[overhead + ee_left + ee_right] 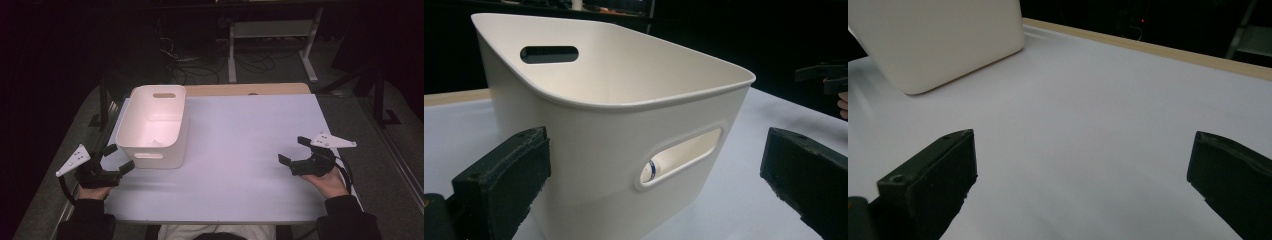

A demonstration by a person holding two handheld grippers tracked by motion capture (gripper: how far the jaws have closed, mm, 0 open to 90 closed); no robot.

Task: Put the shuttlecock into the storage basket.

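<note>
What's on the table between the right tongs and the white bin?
Nothing: in the high view, bare table runs from the right tongs to the white bin.

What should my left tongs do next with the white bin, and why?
Probably ease the left tongs forward toward the white bin and its near handle slot. They are open and just short of the bin's near wall, touching nothing. The right tongs are open too, far off over the bare table. Something small lies inside, seen through the slot.

A dim lab: white-topped table [240, 150], loose floor cables [200, 70], bare metal frame legs [310, 50] behind.
</note>
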